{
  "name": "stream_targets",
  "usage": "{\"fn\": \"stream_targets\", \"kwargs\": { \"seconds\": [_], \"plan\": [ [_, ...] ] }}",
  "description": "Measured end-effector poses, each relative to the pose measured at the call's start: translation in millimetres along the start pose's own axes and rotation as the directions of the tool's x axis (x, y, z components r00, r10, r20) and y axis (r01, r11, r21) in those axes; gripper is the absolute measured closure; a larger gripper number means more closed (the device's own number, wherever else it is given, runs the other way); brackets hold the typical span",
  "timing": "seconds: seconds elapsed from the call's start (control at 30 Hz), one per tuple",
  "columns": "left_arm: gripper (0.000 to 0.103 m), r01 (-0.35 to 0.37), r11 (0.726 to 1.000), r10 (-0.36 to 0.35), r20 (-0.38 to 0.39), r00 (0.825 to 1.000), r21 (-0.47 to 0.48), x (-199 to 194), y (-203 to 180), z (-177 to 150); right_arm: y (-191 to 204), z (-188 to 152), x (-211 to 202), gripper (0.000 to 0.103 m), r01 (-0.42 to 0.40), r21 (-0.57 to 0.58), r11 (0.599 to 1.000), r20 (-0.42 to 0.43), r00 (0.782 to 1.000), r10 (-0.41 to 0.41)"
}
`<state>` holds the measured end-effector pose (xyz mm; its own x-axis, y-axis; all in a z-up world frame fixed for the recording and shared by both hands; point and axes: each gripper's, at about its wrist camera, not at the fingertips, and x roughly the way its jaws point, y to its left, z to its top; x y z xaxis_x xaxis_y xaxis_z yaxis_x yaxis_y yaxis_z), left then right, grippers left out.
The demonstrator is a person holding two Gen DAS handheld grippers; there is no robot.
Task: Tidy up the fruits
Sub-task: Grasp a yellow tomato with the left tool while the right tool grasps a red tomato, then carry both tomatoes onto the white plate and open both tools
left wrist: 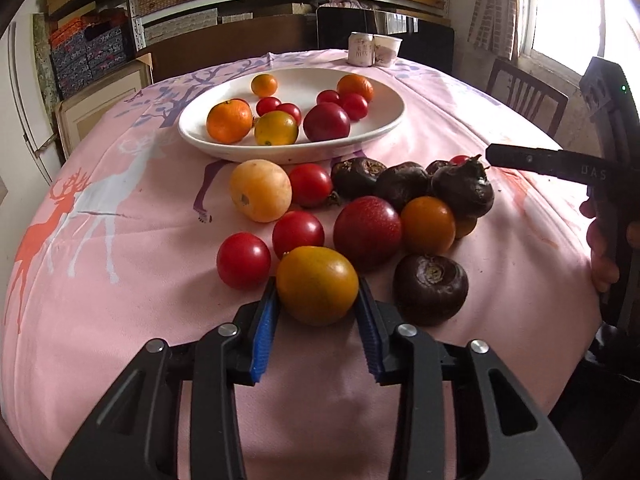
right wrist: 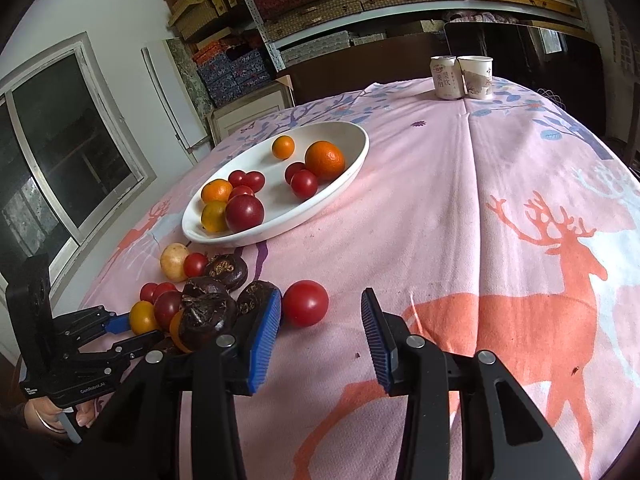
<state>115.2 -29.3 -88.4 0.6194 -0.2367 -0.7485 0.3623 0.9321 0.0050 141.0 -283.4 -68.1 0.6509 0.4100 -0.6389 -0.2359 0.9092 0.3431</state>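
A white oval plate (left wrist: 384,124) (right wrist: 352,160) holds oranges, small tomatoes and a dark red plum. In front of it a loose pile lies on the pink cloth: red tomatoes, a pale yellow fruit (left wrist: 260,190), a dark red plum (left wrist: 367,232), oranges and dark brown water chestnuts (left wrist: 431,290). My left gripper (left wrist: 318,296) has its blue pads on both sides of a yellow-orange fruit (left wrist: 317,285) (right wrist: 142,317), touching it. My right gripper (right wrist: 322,316) is open and empty, with a red tomato (right wrist: 305,303) just beside its left pad; it also shows in the left wrist view (left wrist: 560,166).
A drink can (right wrist: 445,78) and a white cup (right wrist: 478,77) stand at the table's far edge. A wooden chair (left wrist: 528,96) stands by the window. Shelves of boxes fill the back wall. The cloth with a deer print (right wrist: 552,264) spreads to the right.
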Motion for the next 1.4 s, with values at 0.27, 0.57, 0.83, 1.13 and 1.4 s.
{"fn": "stream_targets", "kwargs": {
  "seconds": [0.27,0.57,0.83,1.13,1.4],
  "plan": [
    [0.067,0.049,0.998,-0.046,0.078,0.996,-0.031,-34.0,3.3,-2.7,8.3,-0.8,3.5,0.061,0.019,-0.046,0.999,-0.019,1.0,-0.019],
    [0.067,0.048,0.996,-0.041,0.086,0.995,-0.073,-43.5,13.9,-13.3,24.5,3.5,27.0,0.061,0.101,-0.116,0.988,-0.106,0.988,-0.113],
    [0.067,0.053,0.995,-0.045,0.09,0.995,-0.089,-42.6,17.6,-14.4,33.3,6.8,38.4,0.072,0.063,-0.14,0.988,-0.137,0.987,-0.082],
    [0.067,0.074,0.991,-0.06,0.12,0.991,-0.115,-48.5,24.3,-3.9,23.1,11.8,12.9,0.072,0.022,-0.075,0.997,-0.026,0.999,-0.024],
    [0.067,0.082,0.993,-0.067,0.168,0.984,-0.086,-47.1,33.1,49.0,35.7,55.2,-5.8,0.072,0.024,-0.121,0.992,0.043,0.999,-0.019]
  ]
}}
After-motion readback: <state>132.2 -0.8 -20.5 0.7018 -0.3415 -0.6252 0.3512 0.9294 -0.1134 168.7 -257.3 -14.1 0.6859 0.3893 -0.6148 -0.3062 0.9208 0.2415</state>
